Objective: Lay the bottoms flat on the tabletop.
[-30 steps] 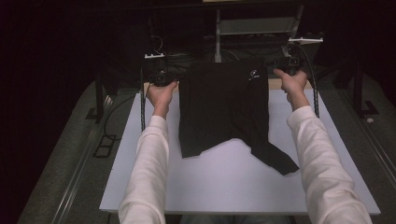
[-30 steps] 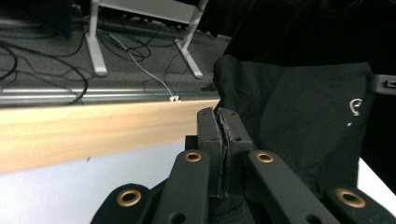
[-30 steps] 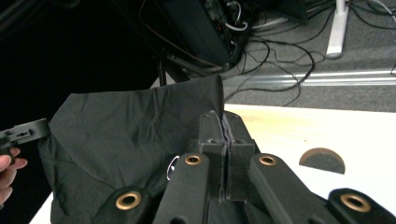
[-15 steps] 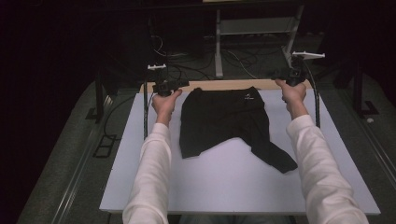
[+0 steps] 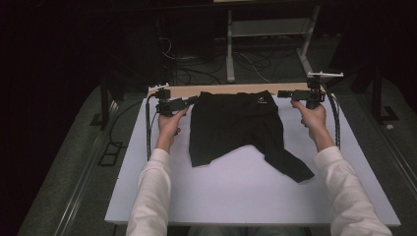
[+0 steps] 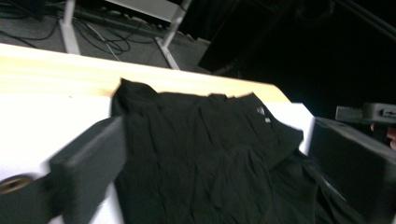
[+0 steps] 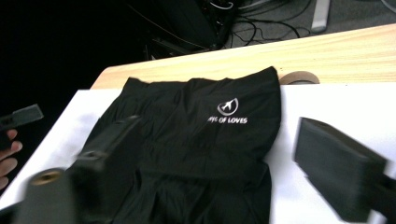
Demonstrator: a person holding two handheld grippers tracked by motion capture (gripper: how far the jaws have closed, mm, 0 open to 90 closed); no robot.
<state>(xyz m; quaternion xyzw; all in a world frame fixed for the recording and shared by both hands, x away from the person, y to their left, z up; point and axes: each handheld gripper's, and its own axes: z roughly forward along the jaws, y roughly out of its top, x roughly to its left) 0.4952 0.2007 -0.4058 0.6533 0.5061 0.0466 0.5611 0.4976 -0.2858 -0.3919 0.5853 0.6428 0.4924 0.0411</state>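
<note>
A black garment (image 5: 231,125) with a small white logo (image 7: 227,112) lies spread on the white board (image 5: 246,196), its top edge along the far wooden strip (image 5: 216,89). My left gripper (image 5: 191,101) is by the garment's top left corner, and my right gripper (image 5: 282,93) is by its top right corner. Both have just been opening. In the left gripper view the jaws of my left gripper (image 6: 219,172) stand wide apart with the cloth (image 6: 210,154) lying flat beyond them. In the right gripper view my right gripper (image 7: 224,168) is spread just as wide, the cloth (image 7: 196,149) unpinched.
One garment leg trails toward the near right (image 5: 295,169). A tan ring (image 7: 299,77) lies on the wood at the top edge. Beyond the table are a metal stand (image 5: 265,29) and floor cables (image 5: 196,73).
Both hands came down toward the board with the garment's top corners. The garment went from hanging to lying flat, and both pairs of jaws opened off it.
</note>
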